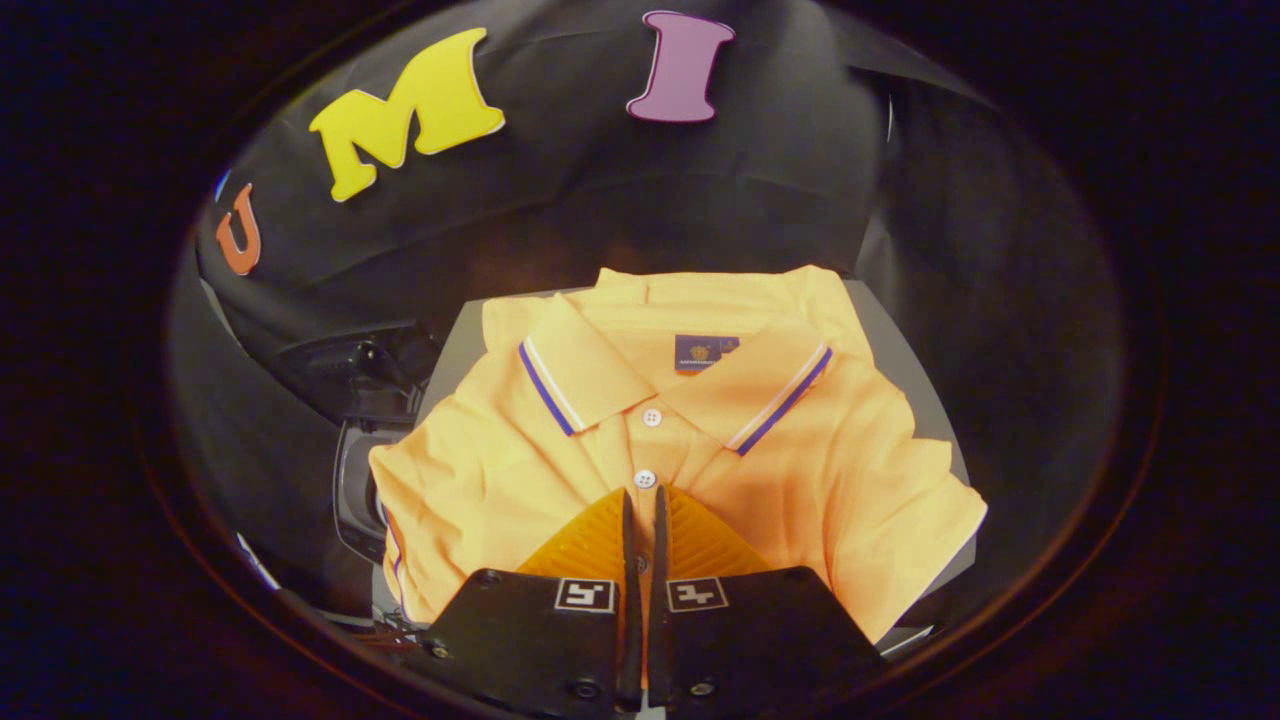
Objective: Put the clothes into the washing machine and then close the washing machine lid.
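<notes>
Tool (pixel 643 500) fingers pressed nearly together over the folded orange polo shirt (pixel 660 440), tips at its button placket; whether they pinch fabric is unclear.

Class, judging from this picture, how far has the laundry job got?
Nothing looks done: the folded shirt lies on a grey surface. In hand: the tongs are nearly closed at its button placket; whether they pinch cloth is unclear. Left: loading the shirt, closing the lid.
</notes>
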